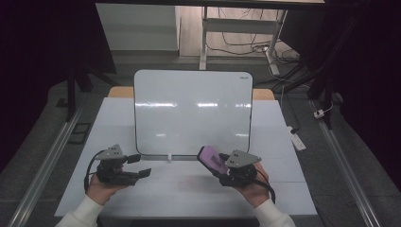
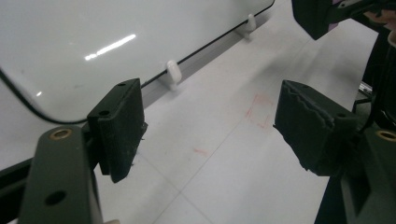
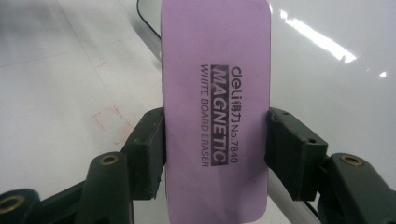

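Right gripper (image 3: 215, 154) pinching flat purple magnetic whiteboard eraser (image 3: 215, 107); left gripper (image 2: 210, 130) spread, empty. Propped white whiteboard (image 1: 193, 111) looks clean, wiping prob. done.

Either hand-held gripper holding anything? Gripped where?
Right hand-held gripper clamps the purple whiteboard eraser across its long sides, near one end. Left hand-held gripper holds nothing.

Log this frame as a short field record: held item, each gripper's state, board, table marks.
held item: purple rectangular magnetic whiteboard eraser, printed face up
right gripper: shut on the eraser's long sides
left gripper: open, nothing between its jaws
board: blank white rounded-corner whiteboard, propped on small white clips
table: white, faint red marks near the board's lower edge
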### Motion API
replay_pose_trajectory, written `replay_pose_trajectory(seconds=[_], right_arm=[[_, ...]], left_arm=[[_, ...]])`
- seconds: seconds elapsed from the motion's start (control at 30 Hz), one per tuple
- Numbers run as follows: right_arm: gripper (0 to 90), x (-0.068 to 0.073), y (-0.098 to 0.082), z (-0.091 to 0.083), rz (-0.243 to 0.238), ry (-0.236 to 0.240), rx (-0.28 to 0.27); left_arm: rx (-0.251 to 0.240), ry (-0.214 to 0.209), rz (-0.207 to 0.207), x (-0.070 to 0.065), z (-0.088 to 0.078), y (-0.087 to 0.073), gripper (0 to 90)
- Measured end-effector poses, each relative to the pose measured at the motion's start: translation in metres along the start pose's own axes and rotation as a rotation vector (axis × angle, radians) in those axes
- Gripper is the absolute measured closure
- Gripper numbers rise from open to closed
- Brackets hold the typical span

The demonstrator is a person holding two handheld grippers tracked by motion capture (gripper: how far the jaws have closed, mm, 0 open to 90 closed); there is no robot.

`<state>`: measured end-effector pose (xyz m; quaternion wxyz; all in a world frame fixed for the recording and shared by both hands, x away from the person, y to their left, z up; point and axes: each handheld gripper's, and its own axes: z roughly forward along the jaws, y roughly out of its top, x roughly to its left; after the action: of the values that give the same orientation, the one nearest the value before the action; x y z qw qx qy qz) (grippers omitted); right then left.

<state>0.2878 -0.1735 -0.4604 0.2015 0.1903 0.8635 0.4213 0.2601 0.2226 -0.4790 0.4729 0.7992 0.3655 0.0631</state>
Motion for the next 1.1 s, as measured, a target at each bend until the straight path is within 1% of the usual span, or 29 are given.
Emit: replay_pose_trajectory(seconds=[0.27,0.47,0.7,0.8,1.0,1.1], right_arm=[[40.3,-0.004,-0.001,-0.002,0.003,0.012,-0.008],[40.3,-0.007,0.000,-0.003,-0.001,0.037,-0.005],[40.3,-0.008,0.000,-0.001,-0.006,0.084,0.009],[40.3,-0.008,0.000,0.002,-0.010,0.096,0.018],[40.2,-0.007,-0.001,0.007,-0.023,0.123,0.032],[40.2,-0.006,0.000,0.008,-0.033,0.151,0.038]], left_arm=[[0.019,-0.035,0.044,-0.010,0.010,0.015,25.7],[0.042,-0.064,0.070,-0.015,0.021,0.025,25.4],[0.061,-0.111,0.123,-0.023,0.032,0.037,25.3],[0.073,-0.130,0.141,-0.028,0.038,0.043,25.2],[0.093,-0.159,0.167,-0.036,0.051,0.052,24.6],[0.100,-0.177,0.182,-0.039,0.058,0.057,24.4]])
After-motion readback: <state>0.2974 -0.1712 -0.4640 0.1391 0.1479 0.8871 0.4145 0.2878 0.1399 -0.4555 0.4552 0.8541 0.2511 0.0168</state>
